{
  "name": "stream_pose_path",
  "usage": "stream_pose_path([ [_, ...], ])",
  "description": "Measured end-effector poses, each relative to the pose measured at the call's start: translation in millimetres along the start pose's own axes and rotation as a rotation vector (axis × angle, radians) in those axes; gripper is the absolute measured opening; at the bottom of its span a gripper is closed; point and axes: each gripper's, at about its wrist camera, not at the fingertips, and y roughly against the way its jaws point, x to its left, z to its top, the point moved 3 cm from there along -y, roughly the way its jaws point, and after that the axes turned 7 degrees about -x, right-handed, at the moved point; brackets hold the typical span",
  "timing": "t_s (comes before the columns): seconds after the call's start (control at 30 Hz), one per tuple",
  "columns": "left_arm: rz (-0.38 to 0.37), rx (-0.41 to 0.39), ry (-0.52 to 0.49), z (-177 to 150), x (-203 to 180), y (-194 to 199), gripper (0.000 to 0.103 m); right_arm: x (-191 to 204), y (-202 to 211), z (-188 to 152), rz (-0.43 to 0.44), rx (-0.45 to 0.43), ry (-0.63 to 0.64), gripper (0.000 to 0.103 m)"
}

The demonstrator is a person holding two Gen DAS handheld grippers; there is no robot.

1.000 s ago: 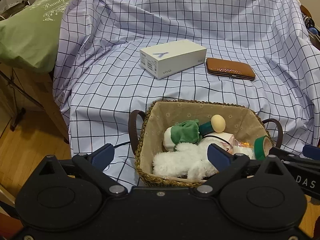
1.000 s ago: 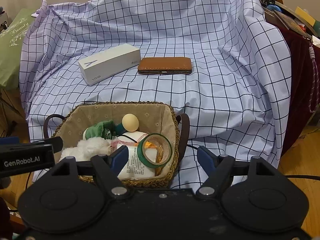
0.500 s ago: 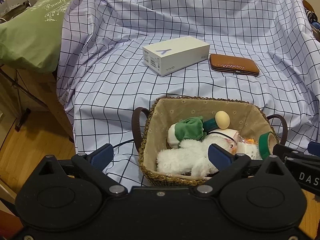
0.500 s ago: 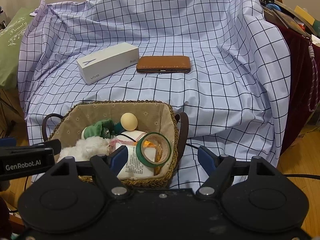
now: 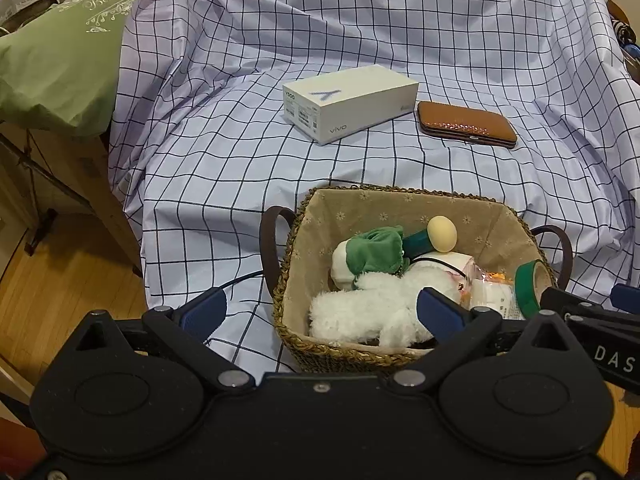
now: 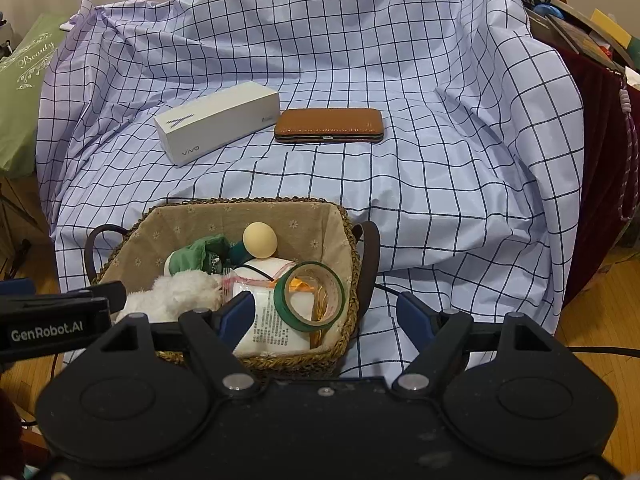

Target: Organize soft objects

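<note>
1. The left gripper (image 5: 322, 310) and right gripper (image 6: 326, 314) are hovering wide apart, holding nothing.
2. The white plush toy (image 5: 376, 304) is lying in the near-left of the basket (image 5: 400, 200).
3. It is looking light and squashy; its thick body is probably offering the surest hold.

1. I read "vivo" on the near side of the white box (image 5: 349, 101), and "Y500" on its left end label.
2. The green pillow (image 5: 60, 46) at far left says "Beauty".
3. I see "GenRobot.AI" on the left gripper (image 6: 52, 322).
4. "DAS" shows on the right gripper (image 5: 600, 350).
</note>
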Motion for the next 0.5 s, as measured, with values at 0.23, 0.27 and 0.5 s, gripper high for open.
stream_pose_path([
  [0.23, -0.003, 0.004, -0.001, -1.1, 0.2, -0.3, 0.099, 0.0, -0.6, -1.1, 0.004, 0.005, 0.001, 0.077],
  [0.27, -0.004, 0.005, -0.001, -1.1, 0.3, -0.2, 0.099, 0.2, -0.7, -1.5, 0.005, 0.007, 0.001, 0.077],
  [0.5, -0.006, 0.011, 0.001, -1.8, 0.9, -1.3, 0.099, 0.6, -0.8, -2.1, 0.005, 0.007, 0.004, 0.077],
])
